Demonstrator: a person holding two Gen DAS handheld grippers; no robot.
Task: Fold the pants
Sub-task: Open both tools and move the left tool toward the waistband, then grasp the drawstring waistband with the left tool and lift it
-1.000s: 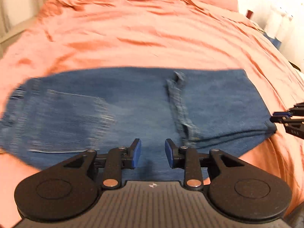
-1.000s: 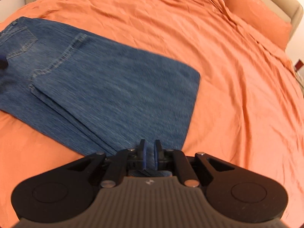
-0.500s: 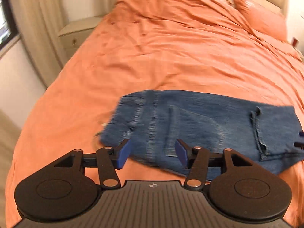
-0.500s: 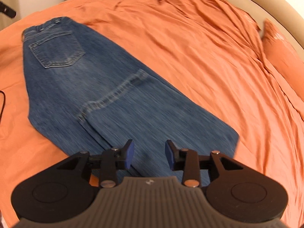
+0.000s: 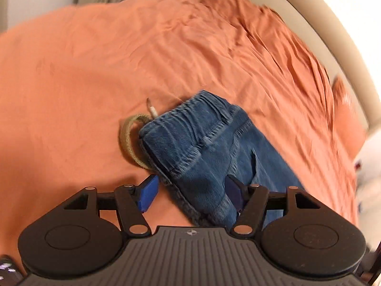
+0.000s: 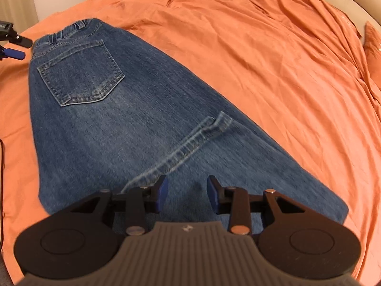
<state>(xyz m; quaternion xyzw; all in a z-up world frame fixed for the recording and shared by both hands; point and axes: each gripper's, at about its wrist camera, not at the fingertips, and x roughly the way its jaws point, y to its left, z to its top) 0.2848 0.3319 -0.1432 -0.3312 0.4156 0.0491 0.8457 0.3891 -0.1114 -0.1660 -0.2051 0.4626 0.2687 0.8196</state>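
Left wrist view: an orange bedspread (image 5: pixel 100 71), creased toward the curved beige headboard (image 5: pixel 343 54), fills most of the view, with pale wall and a curtain beyond. The jeans (image 5: pixel 204 147) lie on it, waistband end nearest the camera, gathered and elastic-looking. A tan woven loop (image 5: pixel 129 140) pokes out from under that end, seen only from this side. The left gripper (image 5: pixel 190 196) hangs over the waistband's near corner; its jaws have just been opening and stand wide apart, denim between and under them but the blue pads (image 5: pixel 148 195) press on nothing. The picture is blurred at the edges.

Right wrist view: the same bedspread, with a window and curtain (image 6: pixel 16 2) at the far left. Here the jeans show whole: folded lengthwise, back pocket (image 6: pixel 81 74) up, with the legs doubled back so a hem (image 6: pixel 190 140) crosses the middle. The right gripper (image 6: pixel 188 195) hovers above the folded end, jaws parted, gripping nothing. The left gripper's tips show just beside the waistband at the far left.
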